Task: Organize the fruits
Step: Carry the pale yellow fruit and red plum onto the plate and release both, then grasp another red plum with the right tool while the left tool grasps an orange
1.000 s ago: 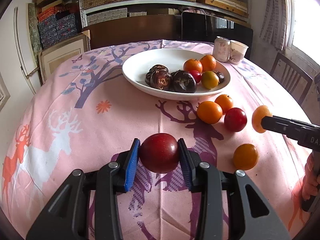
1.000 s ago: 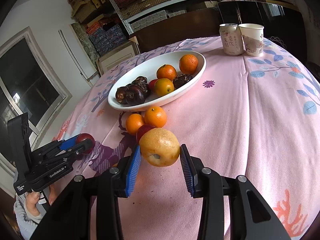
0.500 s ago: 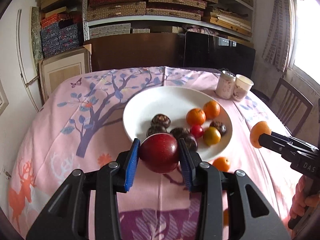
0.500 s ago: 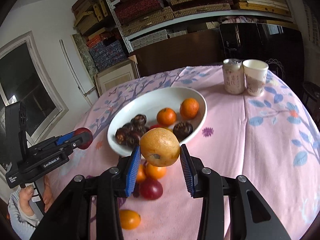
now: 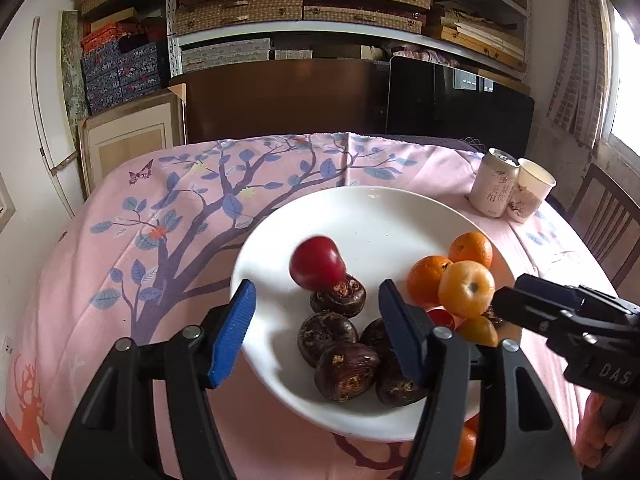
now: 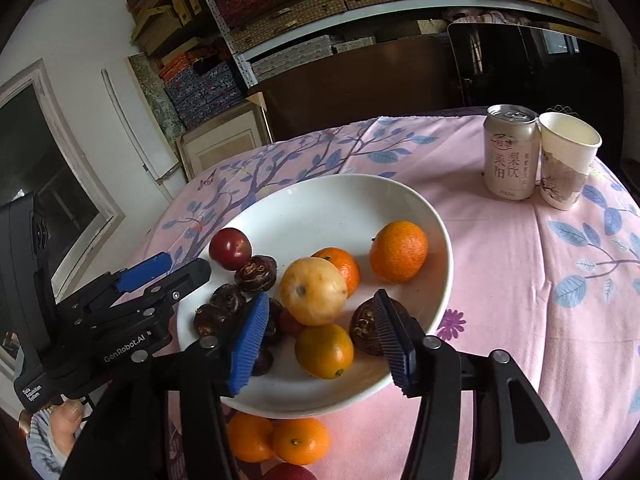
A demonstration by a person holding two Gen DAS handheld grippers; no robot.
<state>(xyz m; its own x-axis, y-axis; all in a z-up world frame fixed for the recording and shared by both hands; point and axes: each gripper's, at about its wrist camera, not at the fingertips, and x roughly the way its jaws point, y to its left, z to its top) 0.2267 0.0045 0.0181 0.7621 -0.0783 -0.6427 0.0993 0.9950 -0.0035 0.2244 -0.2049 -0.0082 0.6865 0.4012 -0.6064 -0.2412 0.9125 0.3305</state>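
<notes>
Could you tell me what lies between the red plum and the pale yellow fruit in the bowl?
In the right wrist view, a dark water chestnut sits between the red plum and the pale yellow fruit, touching the plum.

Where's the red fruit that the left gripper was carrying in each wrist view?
Left wrist: the red fruit is centre frame, in the plate, on top of a dark fruit.
Right wrist: it is left of centre, at the plate's left edge, on the same dark fruit.
Shared landmark: the can beside the paper cup.
</notes>
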